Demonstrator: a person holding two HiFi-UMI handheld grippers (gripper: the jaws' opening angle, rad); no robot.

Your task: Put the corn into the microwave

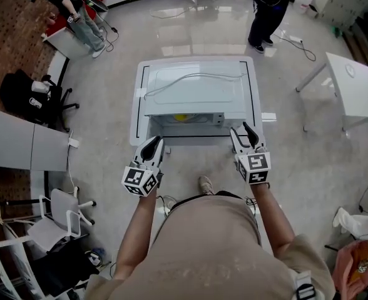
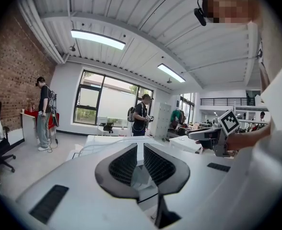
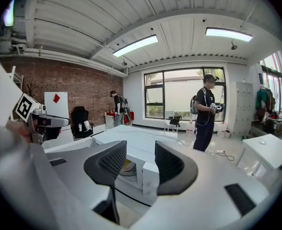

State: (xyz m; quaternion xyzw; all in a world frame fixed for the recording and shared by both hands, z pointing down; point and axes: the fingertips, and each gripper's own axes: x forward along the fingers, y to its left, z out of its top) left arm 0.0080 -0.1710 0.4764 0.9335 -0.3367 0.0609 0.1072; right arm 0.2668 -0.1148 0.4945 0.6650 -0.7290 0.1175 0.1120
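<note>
White table (image 1: 138,114) | microwave (image 1: 196,89) holds corn (image 1: 179,116) | left tongs (image 1: 151,144) nearly together, empty | right tongs (image 1: 242,132) apart, empty

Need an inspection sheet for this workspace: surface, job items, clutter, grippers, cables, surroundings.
surface: white rectangular table, carrying the microwave.
job's things: white box-shaped microwave, front toward the person. Yellow corn shows inside its cavity. Door state unclear.
clutter: nothing seen.
grippers: left gripper jaws nearly together, empty. Right gripper jaws apart, empty. Both are short of the microwave front.
cables: thin white cable across the microwave top; dark cable on the floor.
surroundings: grey glossy floor, standing person, another person, black office chair, second white table.
</note>
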